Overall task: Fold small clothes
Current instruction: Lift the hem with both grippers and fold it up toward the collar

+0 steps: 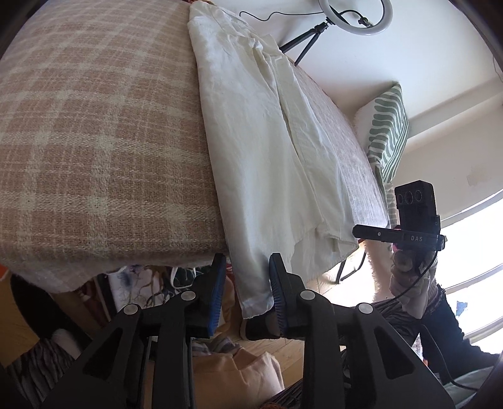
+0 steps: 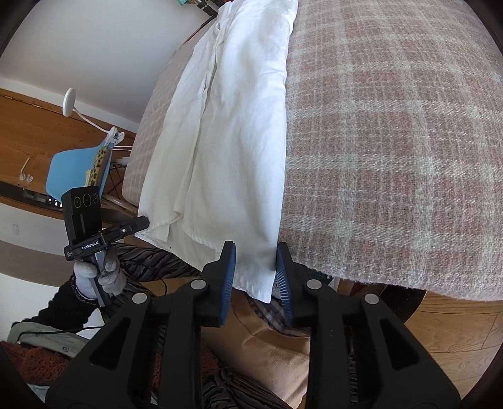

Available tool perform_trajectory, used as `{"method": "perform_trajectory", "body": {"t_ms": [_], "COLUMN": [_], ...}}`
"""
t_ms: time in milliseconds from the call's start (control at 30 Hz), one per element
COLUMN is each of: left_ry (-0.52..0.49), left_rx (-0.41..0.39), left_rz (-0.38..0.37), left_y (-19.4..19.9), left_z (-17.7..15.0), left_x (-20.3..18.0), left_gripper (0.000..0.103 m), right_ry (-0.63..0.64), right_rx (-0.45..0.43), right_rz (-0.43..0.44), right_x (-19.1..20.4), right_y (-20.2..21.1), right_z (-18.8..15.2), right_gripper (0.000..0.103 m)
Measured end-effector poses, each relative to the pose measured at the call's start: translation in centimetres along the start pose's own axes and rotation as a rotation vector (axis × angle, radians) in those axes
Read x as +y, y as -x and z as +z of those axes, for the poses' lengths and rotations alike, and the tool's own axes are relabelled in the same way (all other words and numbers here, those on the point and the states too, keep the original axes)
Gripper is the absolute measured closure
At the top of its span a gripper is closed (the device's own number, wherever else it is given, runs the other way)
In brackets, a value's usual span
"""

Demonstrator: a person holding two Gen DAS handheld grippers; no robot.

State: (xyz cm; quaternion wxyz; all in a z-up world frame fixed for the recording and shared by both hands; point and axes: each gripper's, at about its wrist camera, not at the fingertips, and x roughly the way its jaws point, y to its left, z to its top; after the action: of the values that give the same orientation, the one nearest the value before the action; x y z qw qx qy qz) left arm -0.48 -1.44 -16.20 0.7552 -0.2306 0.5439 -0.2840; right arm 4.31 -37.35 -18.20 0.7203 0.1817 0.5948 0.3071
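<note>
1. Two grippers are working at the near edge of the plaid blanket covering the surface, each lined up on one bottom corner of the white garment.
2. That garment is lying lengthwise across the blanket, already doubled along its length into a long strip with layered hems showing, and its near end is hanging over the edge.
3. At the left gripper, the fingers are standing apart on either side of the hanging corner, not yet closed on it.
4. At the right gripper, the fingers are likewise spread, with the other hanging corner sitting between them, unpinched as far as I can tell.
5. I am judging the job as roughly midway: the lengthwise fold looks done, while the crosswise folds into a compact bundle are still waiting.
6. Around the work, a ring light on a tripod and a green patterned cushion are standing beyond the far side, and a blue chair is sitting off to one side.
7. Below the edge, a heap of other clothes is crowding the space near the fingers, so a stray piece could be getting caught with the corner.
</note>
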Motion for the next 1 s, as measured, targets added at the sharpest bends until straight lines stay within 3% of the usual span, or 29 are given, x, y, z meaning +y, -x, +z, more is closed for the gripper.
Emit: {"method": "perform_trajectory", "body": {"t_ms": [167, 267, 300, 333, 700, 1000], "left_ry": [-0.02, -0.019, -0.019, -0.019, 0.011, -0.02], "left_rx": [0.01, 0.001, 0.002, 0.0, -0.081, -0.216], "left_rz": [-0.031, -0.042, -0.047, -0.048, -0.147, -0.145], "left_y": [-0.4, -0.3, -0.2, -0.2, 2.5, 3.7], "left_z": [-0.1, 0.2, 0.3, 0.4, 3.6, 10.4], "left_x": [-1.0, -1.1, -1.1, -1.2, -2.9, -4.3], "left_gripper": [0.081, 0.093, 0.094, 0.095, 0.096, 0.096], "right_ry": [-0.005, -0.016, -0.017, -0.011, -0.015, -0.014], "right_rx": [0.043, 0.057, 0.052, 0.047, -0.134, -0.283], "right_rz": [0.024, 0.038, 0.053, 0.07, 0.224, 0.225], "right_x": [-0.9, -1.2, -1.1, -0.9, 0.7, 2.9], "right_y": [-0.2, -1.1, -1.3, -1.1, 2.6, 4.5], "right_z": [-0.9, -1.2, -1.1, -1.1, 0.8, 6.2], "right_gripper": [0.075, 0.076, 0.078, 0.087, 0.09, 0.09]}}
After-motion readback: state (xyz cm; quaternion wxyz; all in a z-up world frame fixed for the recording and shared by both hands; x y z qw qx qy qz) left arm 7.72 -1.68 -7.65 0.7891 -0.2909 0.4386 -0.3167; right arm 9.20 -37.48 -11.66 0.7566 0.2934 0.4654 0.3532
